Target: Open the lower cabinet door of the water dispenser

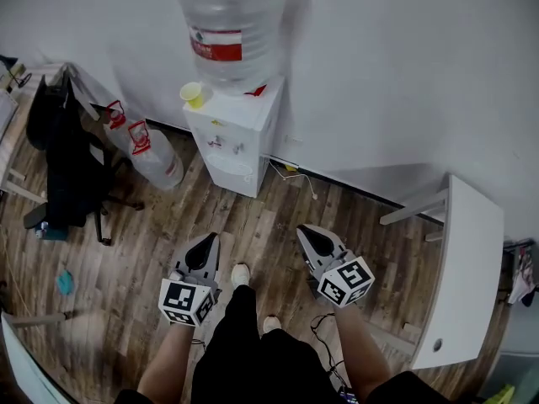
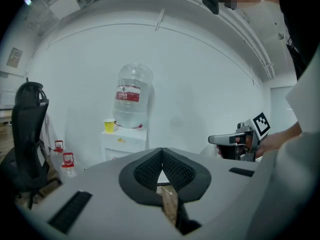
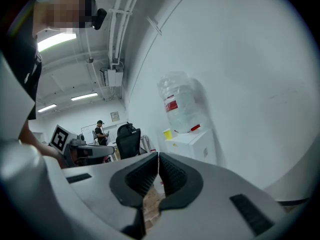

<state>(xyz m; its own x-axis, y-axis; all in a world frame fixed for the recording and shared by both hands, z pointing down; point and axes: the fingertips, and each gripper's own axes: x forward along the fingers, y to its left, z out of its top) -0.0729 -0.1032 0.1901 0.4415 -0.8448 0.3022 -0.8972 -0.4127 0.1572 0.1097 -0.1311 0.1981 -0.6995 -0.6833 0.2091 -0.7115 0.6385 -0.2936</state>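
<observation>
Plain white wall (image 1: 404, 74) all along the back, and a worn wood-plank floor (image 1: 269, 225) in mixed browns and greys. A black office chair (image 1: 72, 167) sits off to the left near the wall. A white table (image 1: 467, 276) runs down the right side, one end close to the wall. Up top, lit strip lights (image 3: 55, 40) and bare pipes (image 3: 117, 14) run along the ceiling, pretty industrial looking.

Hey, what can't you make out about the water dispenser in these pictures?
- Lower cabinet door, head view: steeply foreshortened, its edges too small to tell.
- Left gripper view: lower half of the water dispenser hidden behind the left tongs.
- Right gripper view: its lower part hidden behind the right tongs.
- Bottle top: cut off by head view's upper edge.
</observation>
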